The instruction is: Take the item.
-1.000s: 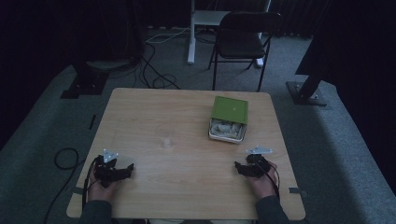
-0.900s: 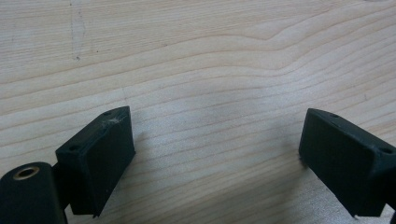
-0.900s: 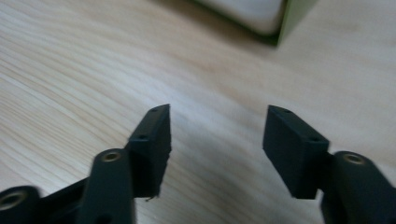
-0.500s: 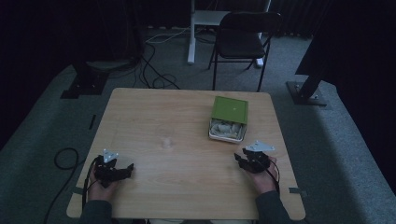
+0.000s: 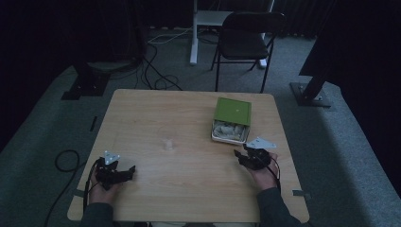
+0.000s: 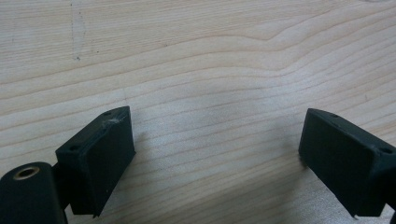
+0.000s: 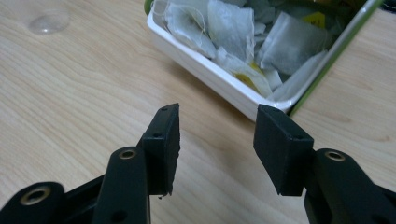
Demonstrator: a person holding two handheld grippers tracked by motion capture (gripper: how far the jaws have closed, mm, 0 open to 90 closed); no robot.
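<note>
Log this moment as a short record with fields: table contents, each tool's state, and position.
surface: wooden table
container: white tray with green lid partly over it, right of centre
contents: tea bags
small item: clear piece near table centre
left tool: open, low over bare wood at near left
right tool: open, facing the tray's near corner, not touching

White tin, shallow, rectangular, open, on bench right of centre, toward far edge. Green lid lies flat over tin's far part, near part uncovered. Inside: loose heap of pale tea bags, some with yellow tags. Small clear blob at bench centre.
</note>
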